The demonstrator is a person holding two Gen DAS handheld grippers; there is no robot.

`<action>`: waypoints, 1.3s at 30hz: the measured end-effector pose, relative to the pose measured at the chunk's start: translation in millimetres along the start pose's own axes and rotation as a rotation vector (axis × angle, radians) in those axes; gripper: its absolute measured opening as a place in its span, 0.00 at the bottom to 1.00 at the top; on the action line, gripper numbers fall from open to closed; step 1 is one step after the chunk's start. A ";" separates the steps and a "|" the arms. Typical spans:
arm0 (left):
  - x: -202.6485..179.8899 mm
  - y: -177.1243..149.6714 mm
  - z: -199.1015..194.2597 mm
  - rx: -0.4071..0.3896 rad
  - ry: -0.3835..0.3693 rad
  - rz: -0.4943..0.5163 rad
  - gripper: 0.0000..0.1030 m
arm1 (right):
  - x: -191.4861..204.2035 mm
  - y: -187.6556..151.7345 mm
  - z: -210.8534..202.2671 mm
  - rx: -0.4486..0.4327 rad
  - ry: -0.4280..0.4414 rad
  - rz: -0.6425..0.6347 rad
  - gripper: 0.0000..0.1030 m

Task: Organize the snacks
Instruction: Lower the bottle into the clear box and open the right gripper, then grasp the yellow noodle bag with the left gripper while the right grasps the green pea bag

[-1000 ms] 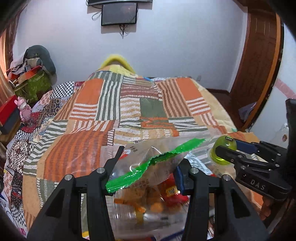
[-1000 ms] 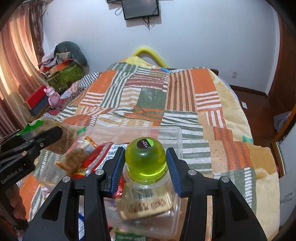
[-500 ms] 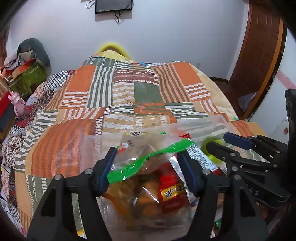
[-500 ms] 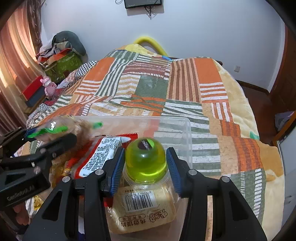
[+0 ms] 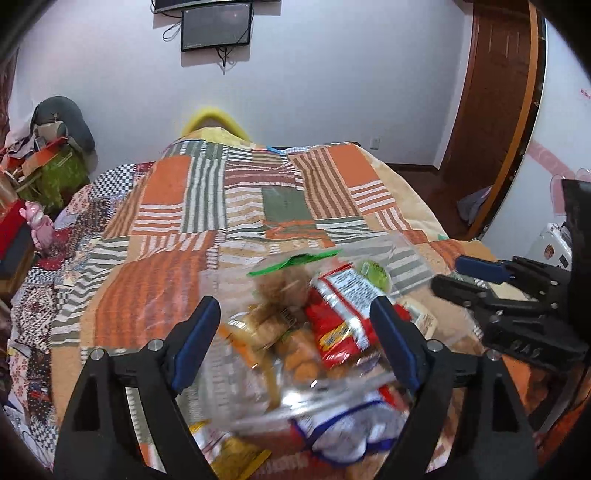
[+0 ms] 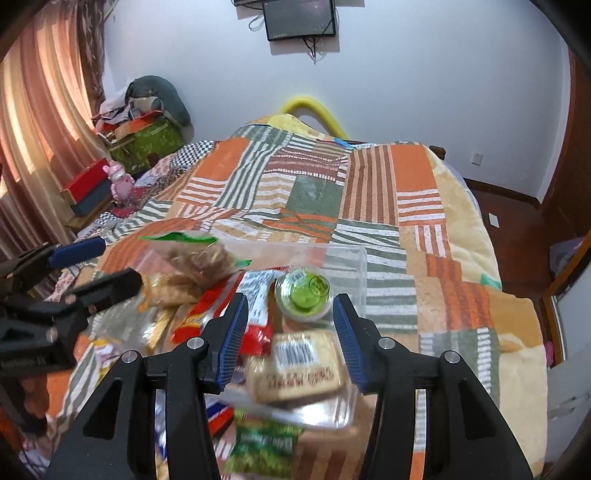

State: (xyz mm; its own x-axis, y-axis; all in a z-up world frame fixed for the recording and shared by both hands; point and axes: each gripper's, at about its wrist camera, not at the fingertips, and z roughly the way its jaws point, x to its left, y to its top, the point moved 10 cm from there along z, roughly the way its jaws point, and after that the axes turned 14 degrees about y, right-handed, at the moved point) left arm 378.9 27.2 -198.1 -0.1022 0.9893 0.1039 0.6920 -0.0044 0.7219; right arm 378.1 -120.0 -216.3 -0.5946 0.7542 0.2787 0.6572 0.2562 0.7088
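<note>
Bed w/ patchwork quilt (image 5: pixel 177 192) in orange, green & white stripes fills the room; dark screen (image 6: pixel 299 18) on the wall beyond its far end. Clear plastic bin (image 6: pixel 347 266) sits on the quilt by the near edge, roughly mid-width, holding most of the snacks.

Left gripper (image 5: pixel 295 306) hangs over the bin's left half, tilted down. Its jaws are opening, spread wide w/ nothing pressed between the blue pads; the bin's contents lie below the gap. Right gripper (image 6: pixel 290 301) hangs over the bin's right half, also tilted down. Jaws stand a modest gap apart, pads touching nothing.

Inside the bin, big to small:
- clear bag w/ green seal strip (image 5: pixel 284 284), brown cookies inside, toward the far-left corner, leaning on other packs
- red packet (image 5: pixel 340 314) w/ white label panel, mid-bin, just beside the bag
- tan biscuit pack w/ barcode (image 6: pixel 295 365), near-right part
- green jelly cup (image 6: pixel 303 291), on its side at the far-right part, touching the red packet, clear of both pads

Outside the bin, at the bed's near edge: blurry green packet (image 6: pixel 262 443) & blue-white packet (image 5: pixel 343 424).
</note>
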 end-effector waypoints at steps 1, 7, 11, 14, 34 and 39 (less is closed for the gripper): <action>5.7 -2.9 -4.6 -0.001 0.006 0.000 0.81 | 1.5 -2.3 -3.4 -0.001 0.002 -0.001 0.44; 43.4 -31.0 -16.1 0.024 0.080 0.006 0.83 | 10.9 -23.2 -21.8 0.007 0.011 -0.002 0.47; 65.5 -60.5 -9.0 0.089 0.110 -0.003 0.84 | 13.5 -40.2 -23.9 0.028 0.017 0.013 0.48; 78.3 -85.0 0.0 0.135 0.137 -0.011 0.84 | 15.9 -55.0 -19.5 0.054 0.024 0.031 0.48; 77.1 -165.2 71.7 0.321 0.189 -0.021 0.84 | 9.1 -108.8 34.5 0.210 0.077 0.127 0.48; 92.4 -167.9 75.3 0.317 0.199 -0.057 0.85 | 10.0 -114.9 44.0 0.221 0.096 0.149 0.48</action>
State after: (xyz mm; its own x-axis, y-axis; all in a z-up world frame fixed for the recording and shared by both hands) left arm 307.0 130.3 -361.3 -0.2626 0.9388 0.2230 0.8645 0.1263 0.4864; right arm 317.0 -115.3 -323.5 -0.5185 0.7351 0.4368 0.8194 0.2810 0.4997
